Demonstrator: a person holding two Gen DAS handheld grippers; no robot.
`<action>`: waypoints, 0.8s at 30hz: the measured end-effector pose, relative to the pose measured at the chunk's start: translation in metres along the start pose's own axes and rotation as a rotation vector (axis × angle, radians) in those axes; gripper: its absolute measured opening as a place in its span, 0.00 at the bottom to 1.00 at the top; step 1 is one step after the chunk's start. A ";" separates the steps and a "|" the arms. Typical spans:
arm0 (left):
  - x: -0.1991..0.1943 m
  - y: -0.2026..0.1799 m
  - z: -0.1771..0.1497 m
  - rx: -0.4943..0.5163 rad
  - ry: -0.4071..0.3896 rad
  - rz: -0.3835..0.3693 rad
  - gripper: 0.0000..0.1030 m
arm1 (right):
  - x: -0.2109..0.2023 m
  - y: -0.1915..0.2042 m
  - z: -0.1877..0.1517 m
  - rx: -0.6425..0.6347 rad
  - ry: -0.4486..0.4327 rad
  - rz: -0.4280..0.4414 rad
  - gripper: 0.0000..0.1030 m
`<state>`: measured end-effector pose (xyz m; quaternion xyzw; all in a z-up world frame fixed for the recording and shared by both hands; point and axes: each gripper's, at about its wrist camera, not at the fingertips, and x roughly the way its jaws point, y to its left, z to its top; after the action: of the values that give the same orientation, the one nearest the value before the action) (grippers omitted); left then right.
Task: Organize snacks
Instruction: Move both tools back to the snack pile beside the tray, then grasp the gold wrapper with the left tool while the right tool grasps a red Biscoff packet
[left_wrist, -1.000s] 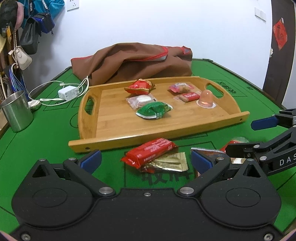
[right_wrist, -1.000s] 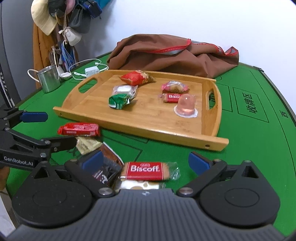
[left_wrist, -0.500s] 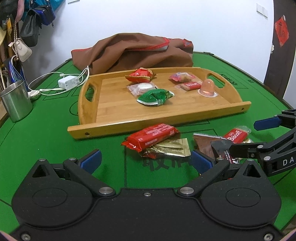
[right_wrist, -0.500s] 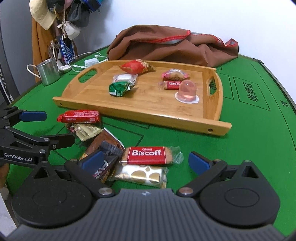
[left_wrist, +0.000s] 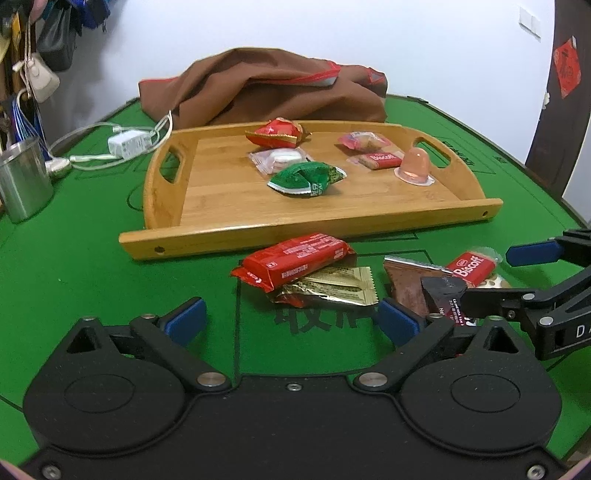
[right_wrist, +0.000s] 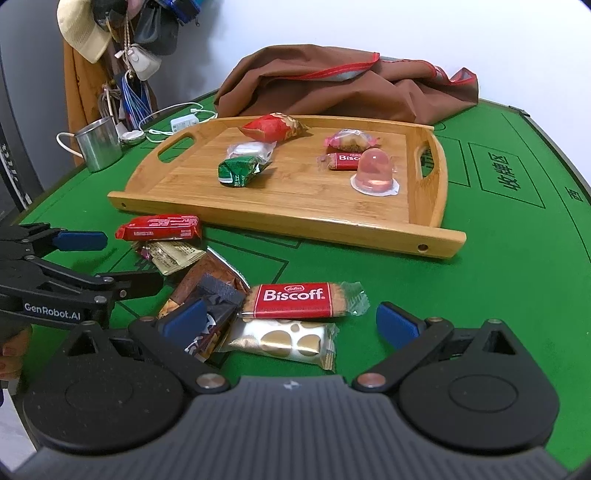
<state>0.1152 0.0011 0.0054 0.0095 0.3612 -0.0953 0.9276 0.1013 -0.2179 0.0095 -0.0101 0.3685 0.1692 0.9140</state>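
A wooden tray (left_wrist: 207, 236) (right_wrist: 295, 221) holds several wrapped snacks and a jelly cup (left_wrist: 414, 168). In front of it on the green felt lie a red bar (left_wrist: 295, 260) (right_wrist: 159, 227), a gold packet (left_wrist: 332, 288), a brown packet (left_wrist: 406, 284), a dark packet (right_wrist: 218, 295), a Biscoff biscuit (right_wrist: 295, 301) (left_wrist: 469, 267) and a white-gold packet (right_wrist: 284, 338). My left gripper (left_wrist: 291, 323) (right_wrist: 114, 262) is open, its jaws closing, with nothing between them; the red bar lies just ahead. My right gripper (right_wrist: 291, 319) (left_wrist: 506, 275) is open around the Biscoff, not touching it.
A brown cloth bag (left_wrist: 266, 88) lies behind the tray. A steel mug (left_wrist: 22, 181) and a white charger with its cable (left_wrist: 125, 142) sit at the far left. Bags and a hat hang at the left wall (right_wrist: 85, 33).
The loose snacks sit higher and show more fully in both views, as both grippers drew back a little. My left jaws have narrowed slightly. Nothing was picked up.
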 end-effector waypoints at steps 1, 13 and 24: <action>0.000 0.001 0.000 -0.008 0.006 -0.010 0.95 | -0.001 -0.001 0.000 0.001 -0.002 -0.001 0.99; 0.005 -0.004 0.003 -0.013 0.017 -0.034 0.73 | -0.004 -0.006 0.000 -0.028 -0.008 -0.022 0.91; 0.024 -0.012 0.014 -0.020 0.006 -0.006 0.77 | 0.015 -0.003 0.004 -0.051 0.009 0.000 0.87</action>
<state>0.1394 -0.0157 0.0004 -0.0008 0.3647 -0.0943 0.9263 0.1148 -0.2159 0.0021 -0.0343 0.3682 0.1785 0.9118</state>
